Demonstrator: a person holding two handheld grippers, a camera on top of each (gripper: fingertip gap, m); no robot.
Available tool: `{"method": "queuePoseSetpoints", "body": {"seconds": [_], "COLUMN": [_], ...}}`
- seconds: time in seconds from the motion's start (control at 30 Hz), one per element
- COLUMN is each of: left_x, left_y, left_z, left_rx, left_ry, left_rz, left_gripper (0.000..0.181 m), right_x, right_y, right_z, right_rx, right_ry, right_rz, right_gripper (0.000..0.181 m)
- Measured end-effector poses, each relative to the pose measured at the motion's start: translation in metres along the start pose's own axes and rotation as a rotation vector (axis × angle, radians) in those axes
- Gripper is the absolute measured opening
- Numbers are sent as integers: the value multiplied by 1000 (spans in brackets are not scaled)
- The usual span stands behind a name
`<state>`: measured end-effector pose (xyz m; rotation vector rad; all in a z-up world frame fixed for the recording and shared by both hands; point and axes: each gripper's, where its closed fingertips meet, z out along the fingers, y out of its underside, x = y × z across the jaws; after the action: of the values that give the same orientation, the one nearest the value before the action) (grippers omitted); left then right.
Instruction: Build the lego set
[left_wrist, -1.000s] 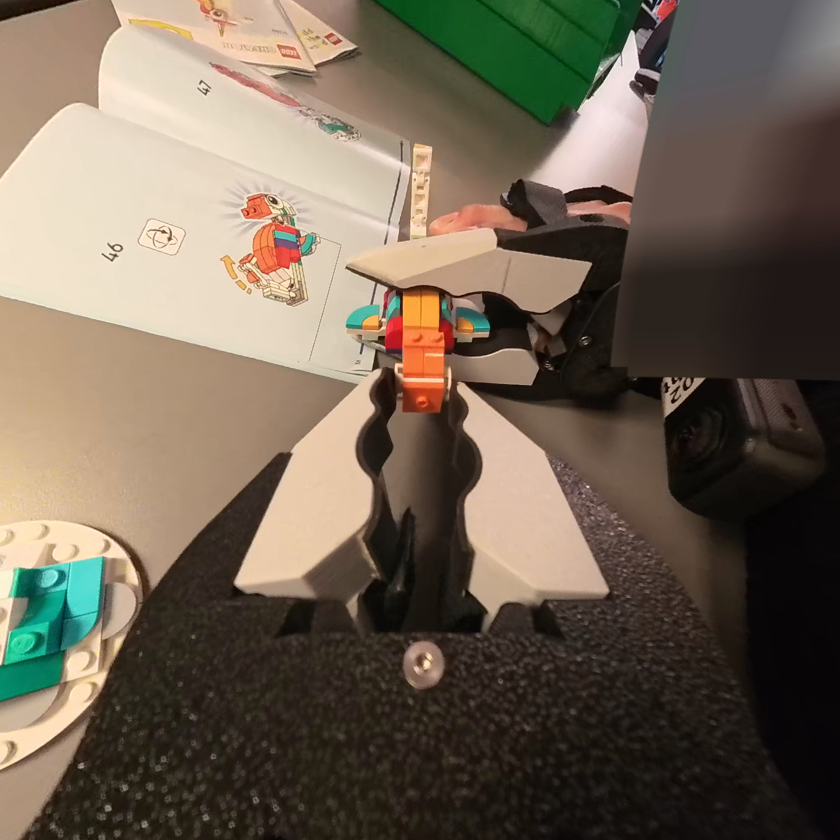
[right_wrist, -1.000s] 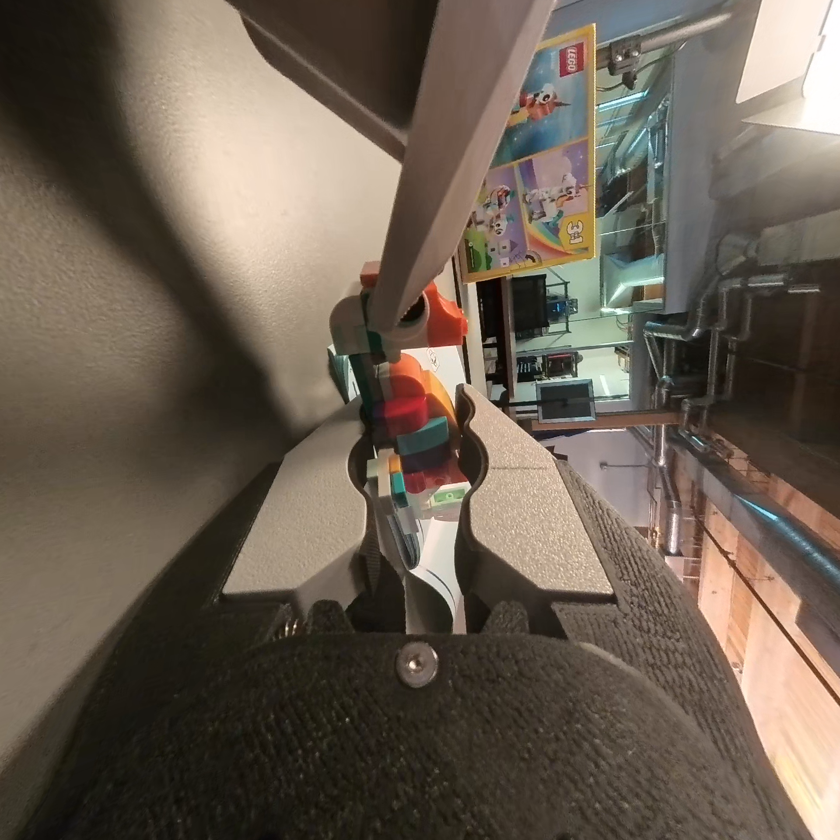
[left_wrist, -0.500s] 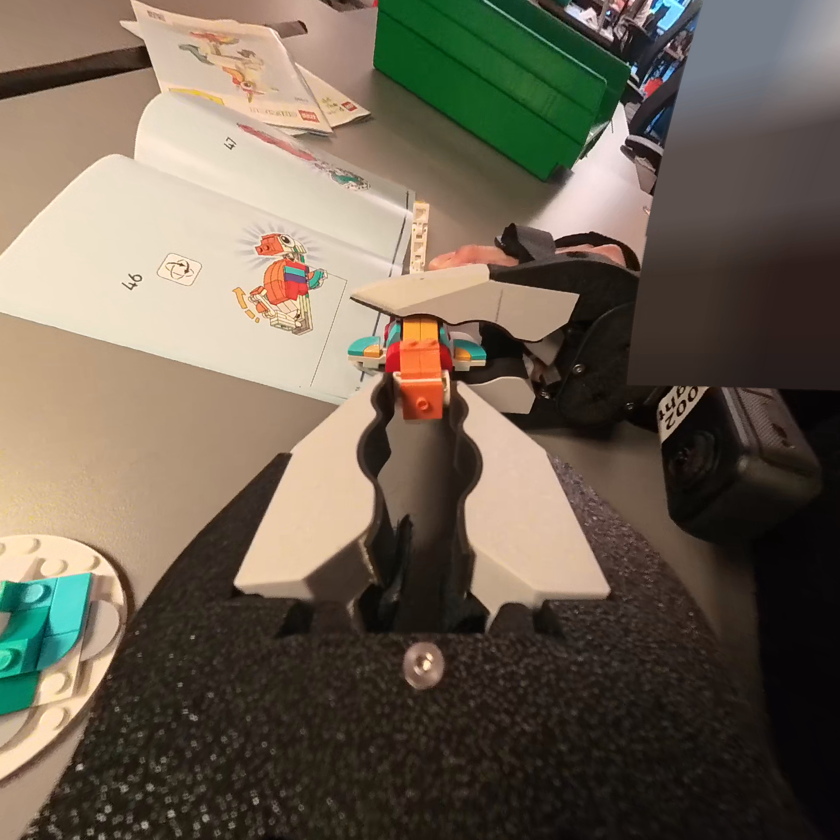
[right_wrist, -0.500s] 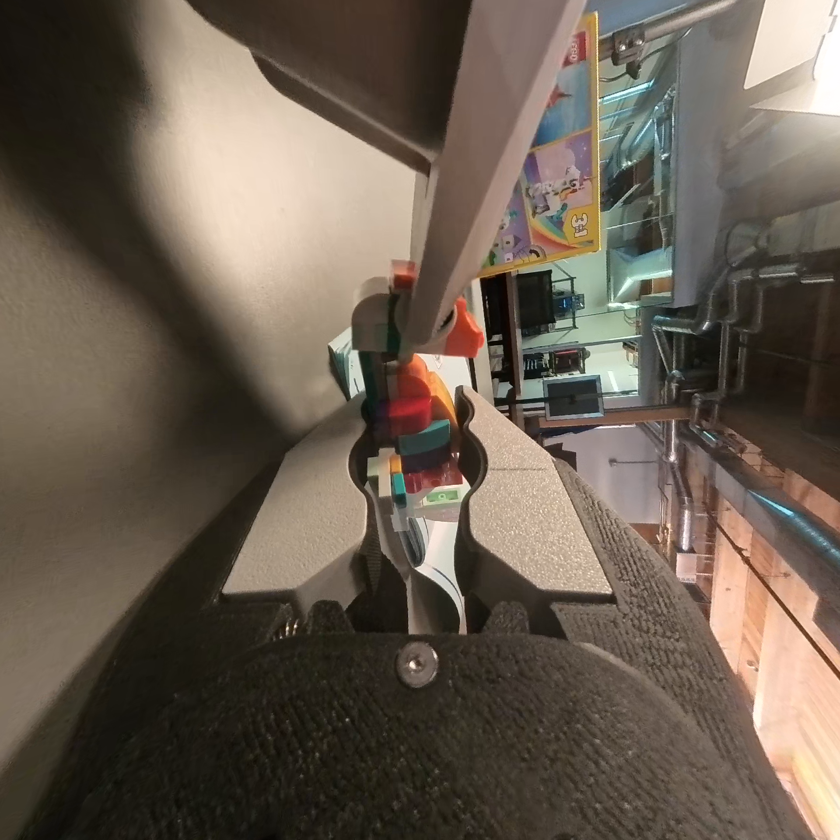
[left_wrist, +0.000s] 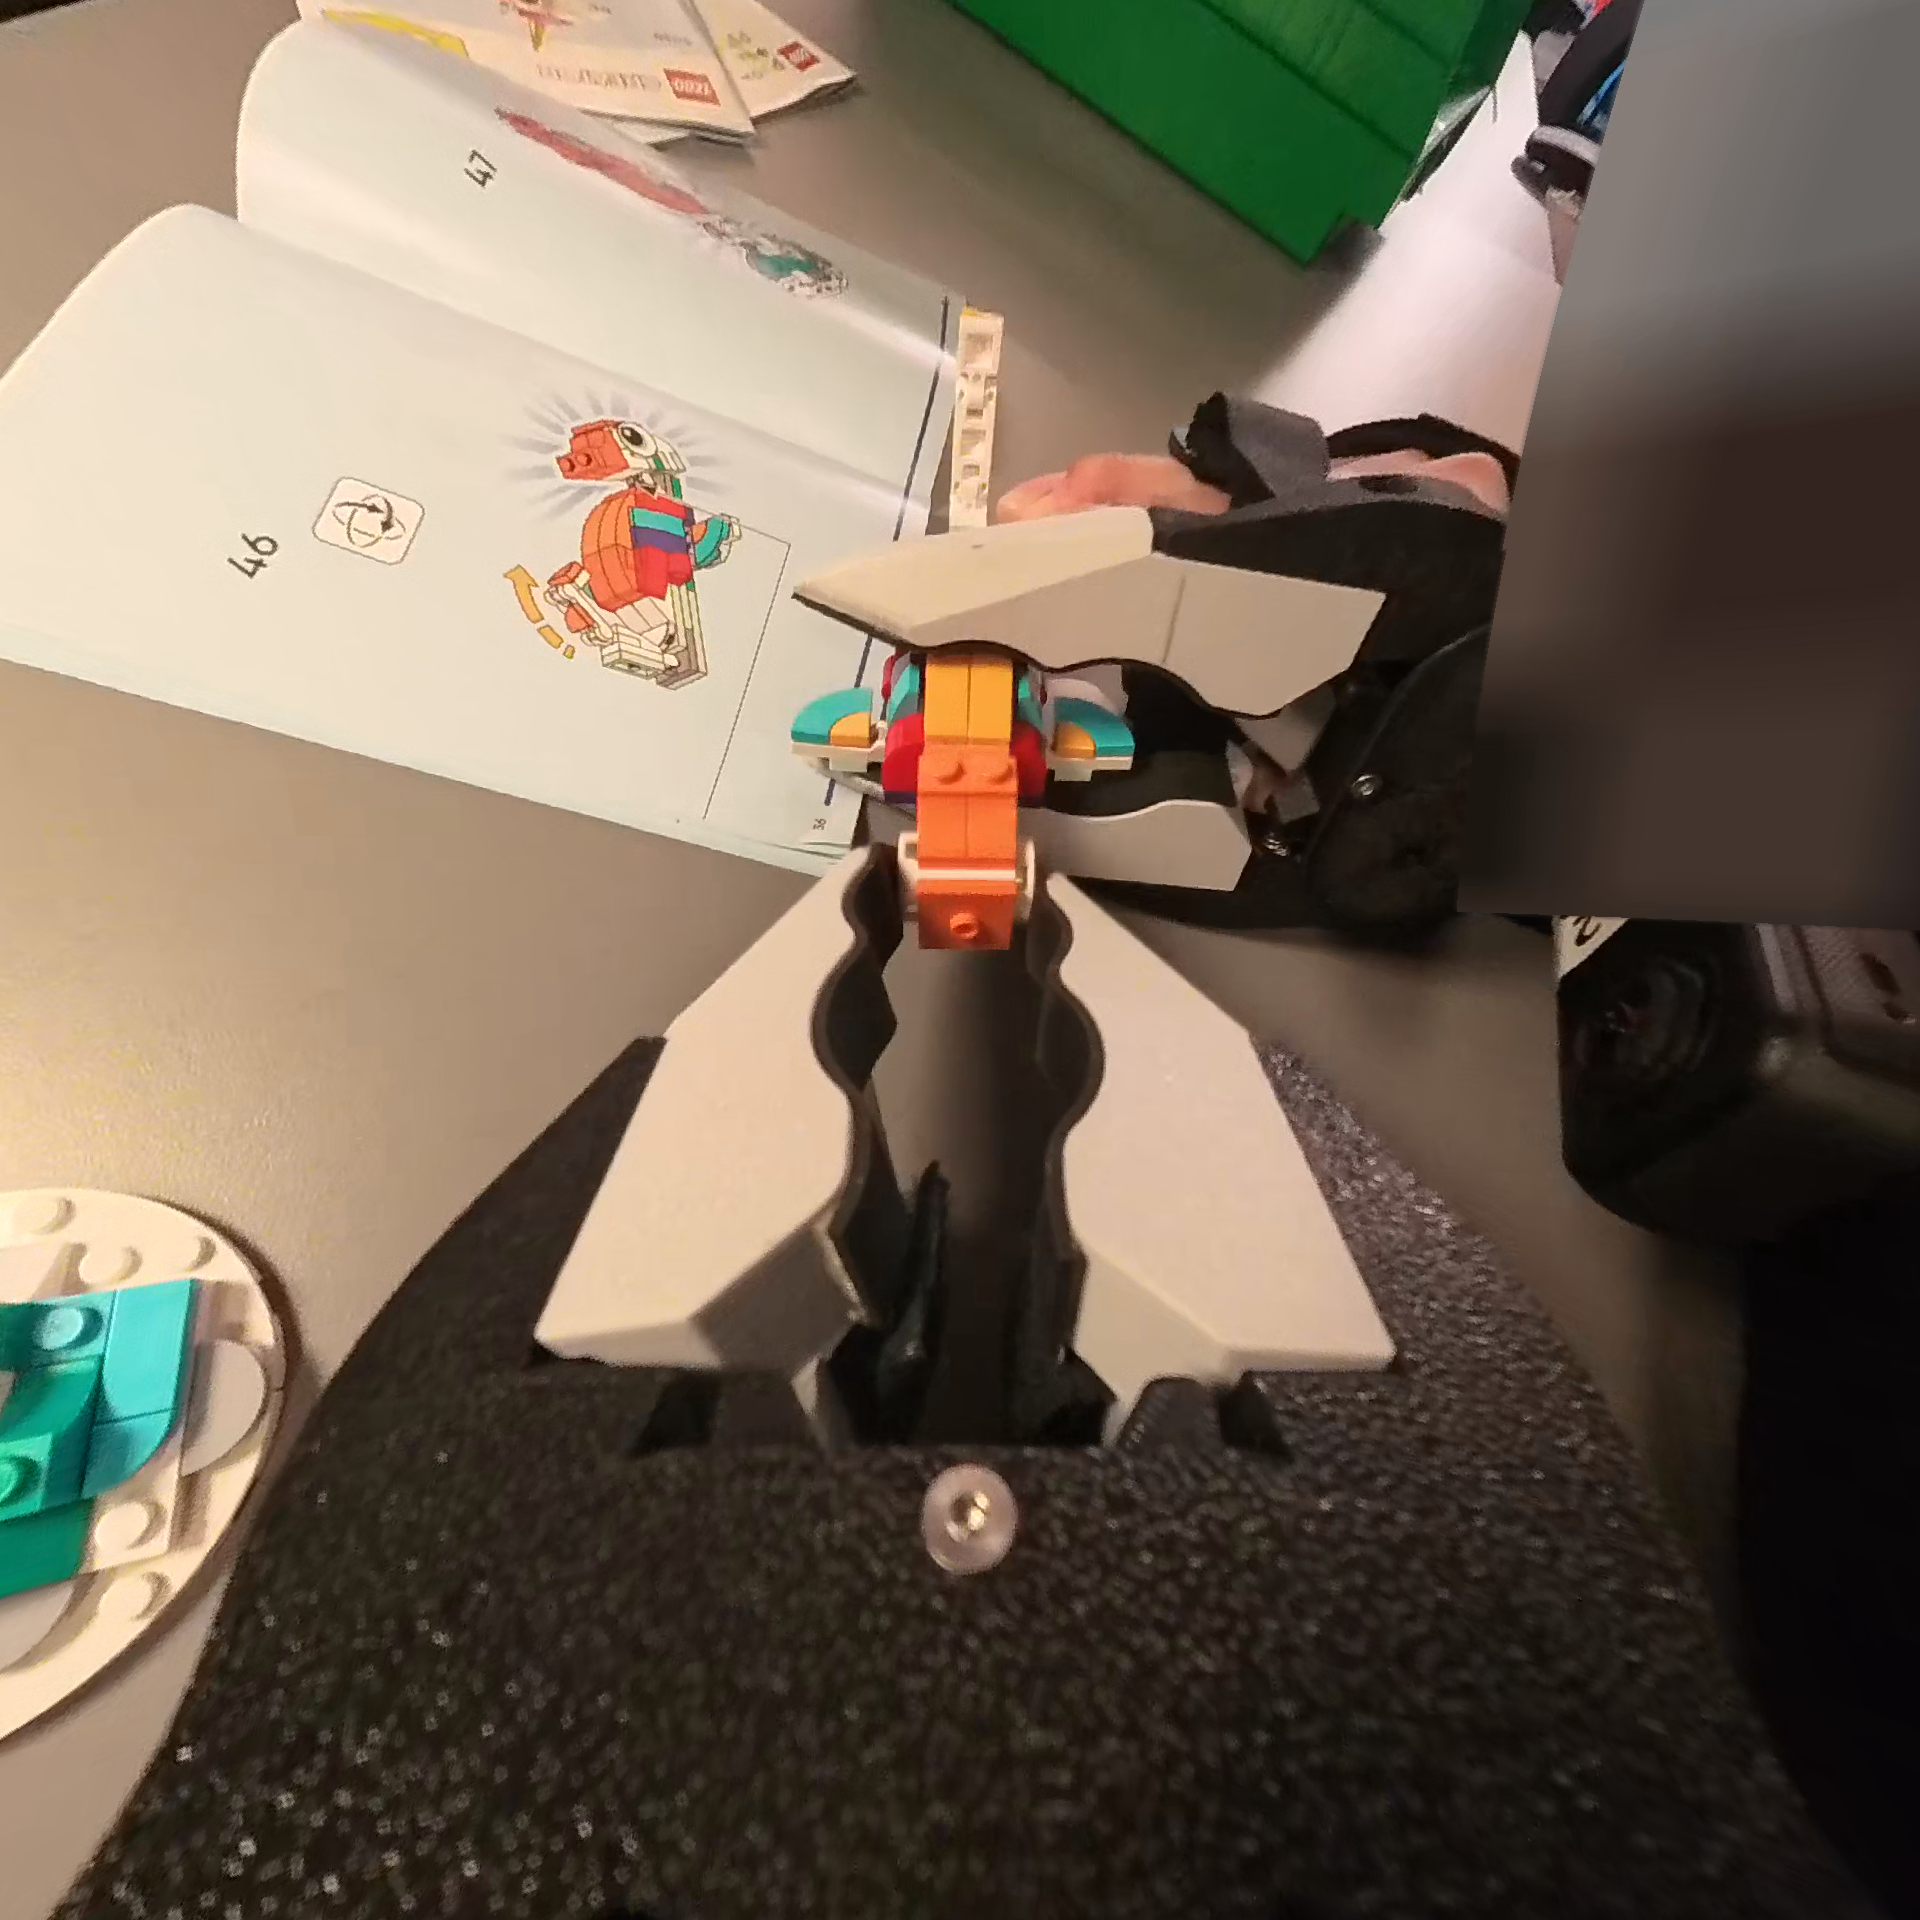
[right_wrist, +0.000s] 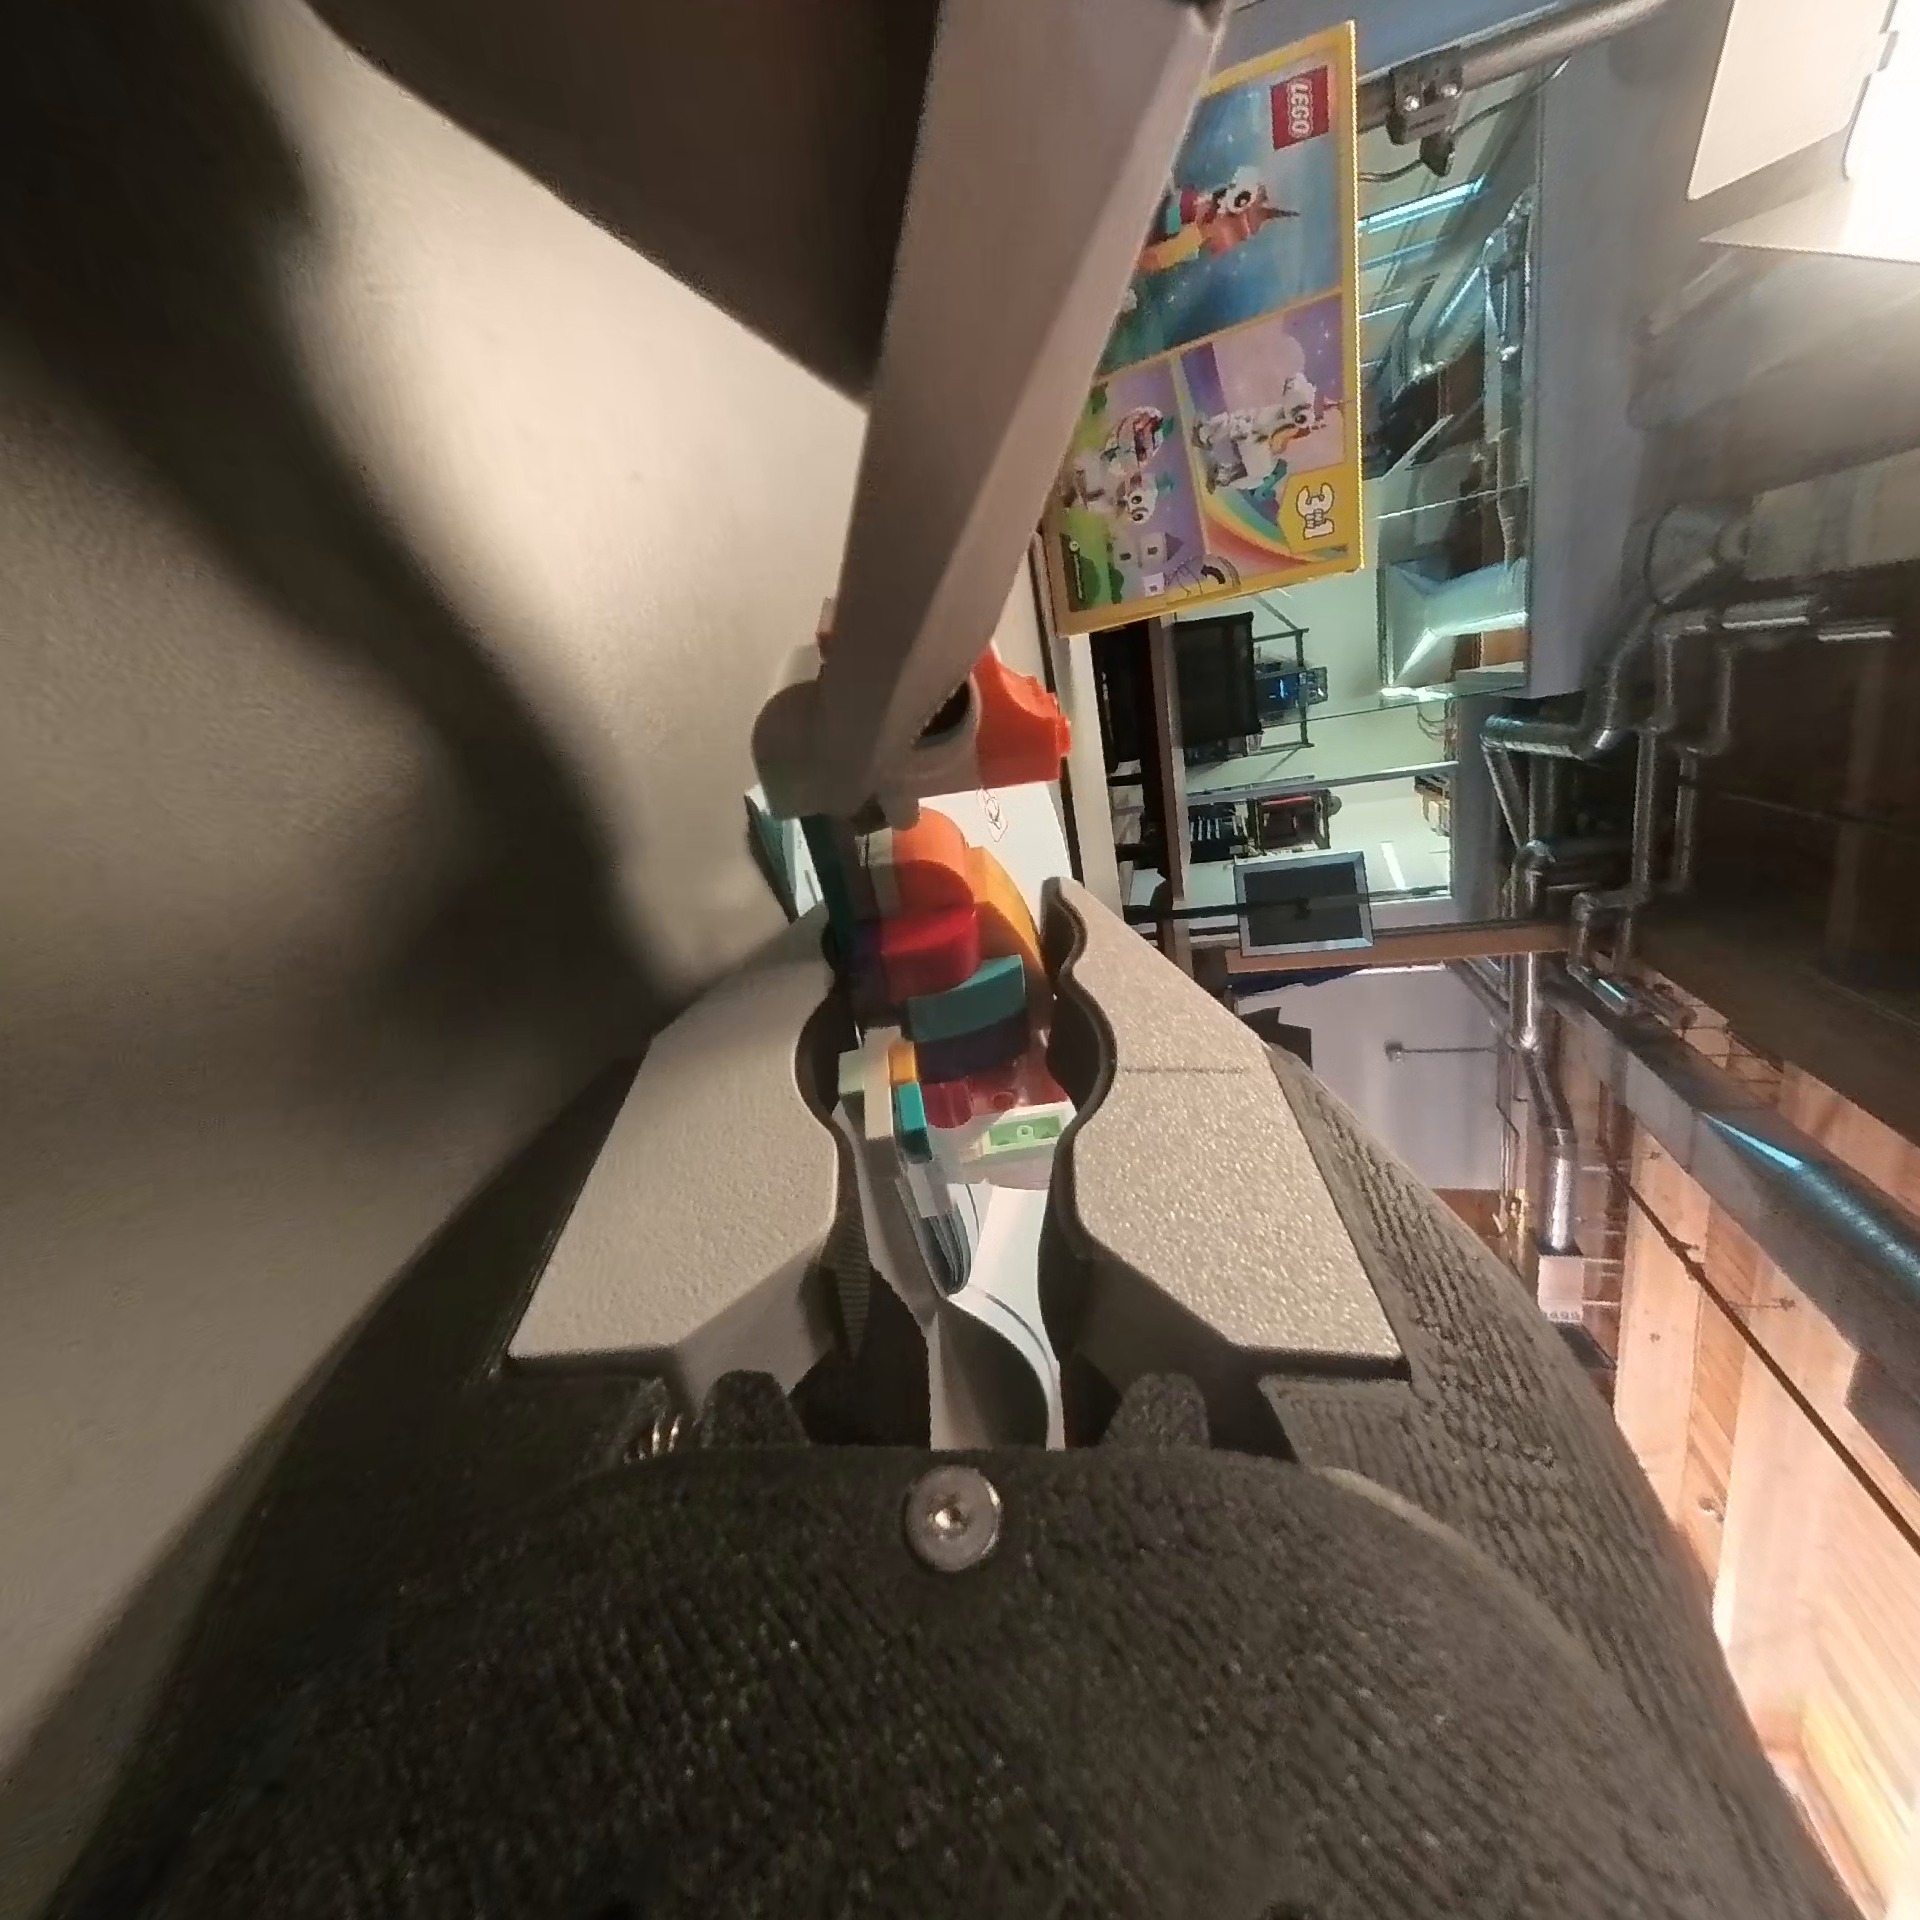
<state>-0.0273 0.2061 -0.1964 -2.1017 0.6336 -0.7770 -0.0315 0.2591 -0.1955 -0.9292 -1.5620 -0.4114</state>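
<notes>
A small lego creature with an orange, red and teal body (left_wrist: 966, 727) is held off the table between both grippers. My left gripper (left_wrist: 966, 883) is shut on its orange head (left_wrist: 966, 904) at the fingertips. My right gripper (left_wrist: 862, 717) comes in from the right, turned on its side, and is shut on the body. In the right wrist view the right gripper (right_wrist: 940, 925) clamps the body (right_wrist: 935, 997). There a left gripper finger (right_wrist: 987, 416) crosses down from the top onto the head (right_wrist: 1018, 727). The model's far side is hidden.
An open instruction booklet (left_wrist: 416, 468) lies on the grey table, with leaflets (left_wrist: 623, 62) and a green bin (left_wrist: 1247, 104) behind. A long white lego piece (left_wrist: 977, 416) lies by the booklet. A round white plate with teal bricks (left_wrist: 104, 1403) is at left. A lego box (right_wrist: 1226, 364) stands behind. There is about 5 cm between the tips of the two grippers.
The left gripper tilted so that more of the far table showed, then came back. Both grippers kept their hold on the model, whose head shifted only slightly.
</notes>
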Motion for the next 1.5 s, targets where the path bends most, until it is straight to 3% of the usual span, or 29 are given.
{"method": "queuePoseSetpoints", "body": {"seconds": [0.67,0.93,1.27,1.4,1.5], "left_x": [7,10,4,4,5], "left_y": [13,9,-14,-11,-5], "left_z": [-5,-4,0,6,6], "left_rx": [-226,-199,63,86,12], "left_ry": [-3,2,-130,-154,-127], "left_rz": [20,11,89,109,98], "left_gripper": [22,22,23,23,24], "right_x": [14,17,18,17,17], "right_y": [-16,-14,-4,-9,-10], "right_z": [-5,-6,1,0,-1], "right_rx": [87,99,69,85,94], "right_ry": [145,150,108,108,120], "right_rz": [-349,-292,-121,-103,-126], "right_gripper": [31,31,30,30,30]}}
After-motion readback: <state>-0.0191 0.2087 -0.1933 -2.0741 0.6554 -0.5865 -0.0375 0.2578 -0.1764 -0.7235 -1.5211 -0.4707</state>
